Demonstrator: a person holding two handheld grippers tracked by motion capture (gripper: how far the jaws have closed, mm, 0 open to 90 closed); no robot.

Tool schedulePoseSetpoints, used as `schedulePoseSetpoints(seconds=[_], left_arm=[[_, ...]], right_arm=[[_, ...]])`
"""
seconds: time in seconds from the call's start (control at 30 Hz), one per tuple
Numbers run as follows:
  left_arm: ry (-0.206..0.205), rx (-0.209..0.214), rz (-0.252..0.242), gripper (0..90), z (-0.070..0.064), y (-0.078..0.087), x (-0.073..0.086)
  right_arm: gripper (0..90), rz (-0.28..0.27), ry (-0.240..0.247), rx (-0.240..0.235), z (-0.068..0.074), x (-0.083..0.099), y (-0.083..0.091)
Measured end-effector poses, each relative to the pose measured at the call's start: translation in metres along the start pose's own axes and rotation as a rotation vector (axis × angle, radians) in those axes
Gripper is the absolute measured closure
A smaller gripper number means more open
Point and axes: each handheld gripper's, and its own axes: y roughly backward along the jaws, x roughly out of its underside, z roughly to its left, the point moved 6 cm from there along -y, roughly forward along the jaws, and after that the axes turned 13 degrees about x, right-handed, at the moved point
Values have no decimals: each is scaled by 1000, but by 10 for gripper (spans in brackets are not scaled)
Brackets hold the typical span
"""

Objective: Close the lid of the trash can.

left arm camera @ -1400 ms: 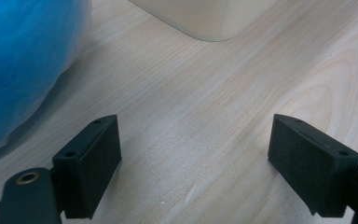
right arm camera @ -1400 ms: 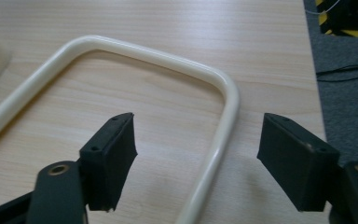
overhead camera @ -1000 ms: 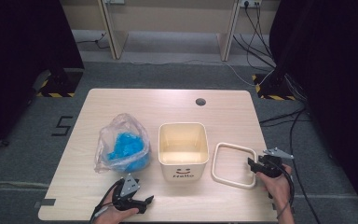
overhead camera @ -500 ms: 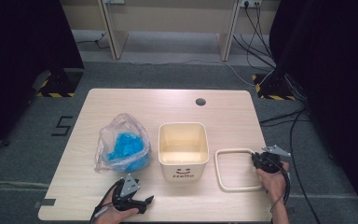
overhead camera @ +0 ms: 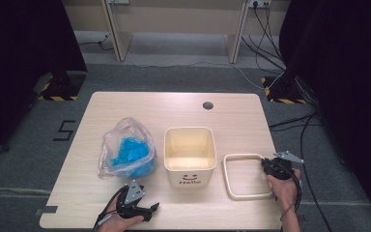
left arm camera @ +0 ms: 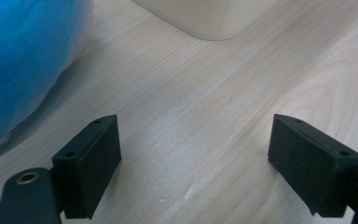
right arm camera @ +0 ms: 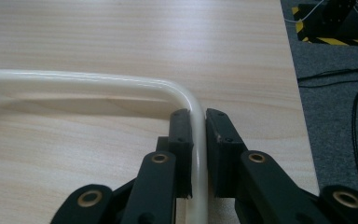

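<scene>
A cream square ring frame [overhead camera: 244,176] lies flat on the table to the right of a cream bin [overhead camera: 190,155] marked "Hello". My right gripper [overhead camera: 266,166] is shut on the frame's right side near its far corner; in the right gripper view the frame's bar [right arm camera: 121,84] runs between the pads [right arm camera: 181,135]. My left gripper [overhead camera: 150,211] rests near the table's front edge, open, with bare wood between its jaws [left arm camera: 196,154]. A clear bag with blue material [overhead camera: 127,153] sits left of the bin, and the bag [left arm camera: 18,56] bulges close by in the left gripper view.
The wooden table [overhead camera: 140,108] has a round cable hole [overhead camera: 207,105] at the back. Grey floor with cables [overhead camera: 294,121] lies to the right, and yellow-black striped bases [overhead camera: 58,94] stand off the table's back corners.
The right gripper has moved along the frame's right side, and the frame has shifted slightly toward the front. The left gripper has stayed in place.
</scene>
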Motion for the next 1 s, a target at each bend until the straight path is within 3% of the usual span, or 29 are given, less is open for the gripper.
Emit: schedulePoseSetpoints(seconds=[0.63,1.0], left_arm=[[-2,8,-6,185,-2,1,0],[6,4,-11,180,-3,-1,0]], right_arm=[[816,-45,-102,-79,-2,-10,16],[816,-70,-119,-117,4,-16,25]])
